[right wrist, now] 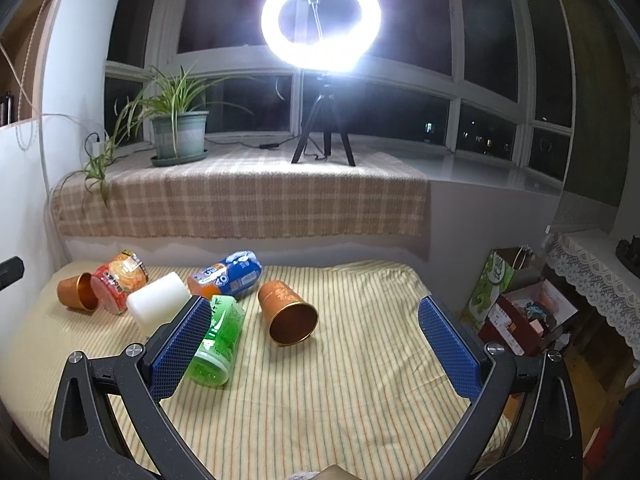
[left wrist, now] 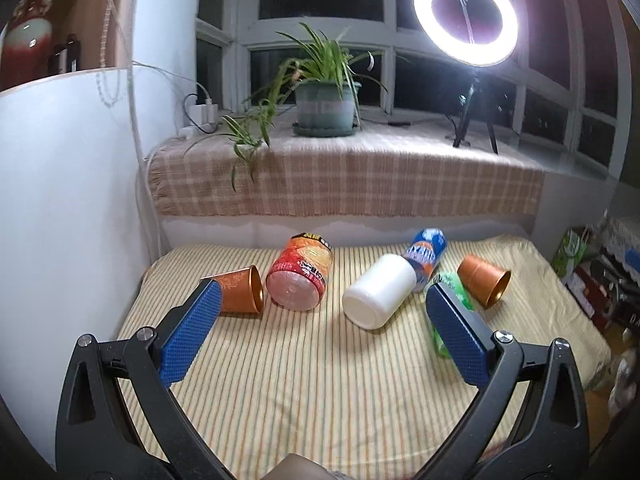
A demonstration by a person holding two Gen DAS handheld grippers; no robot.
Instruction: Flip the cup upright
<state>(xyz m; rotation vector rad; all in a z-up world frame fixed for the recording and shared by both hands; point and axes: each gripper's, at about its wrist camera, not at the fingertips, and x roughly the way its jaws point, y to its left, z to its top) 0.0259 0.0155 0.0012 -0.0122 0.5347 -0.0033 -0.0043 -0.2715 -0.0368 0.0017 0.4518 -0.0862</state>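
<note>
Two copper-orange cups lie on their sides on the striped table. The left cup [left wrist: 240, 290] [right wrist: 76, 292] lies at the far left, mouth to the right, just beyond my left gripper's left finger. The right cup [left wrist: 485, 280] [right wrist: 287, 312] lies with its mouth toward the camera, ahead of my right gripper and slightly left of centre. My left gripper [left wrist: 322, 300] is open and empty above the table. My right gripper [right wrist: 314, 312] is open and empty.
Between the cups lie a red-orange can [left wrist: 300, 276], a white bottle [left wrist: 380, 296], a blue-orange bottle [left wrist: 426, 254] and a green bottle [right wrist: 218, 340]. A potted plant [left wrist: 326, 100] and ring light [right wrist: 320, 20] stand on the sill behind. Boxes [right wrist: 520, 312] sit off the table's right edge.
</note>
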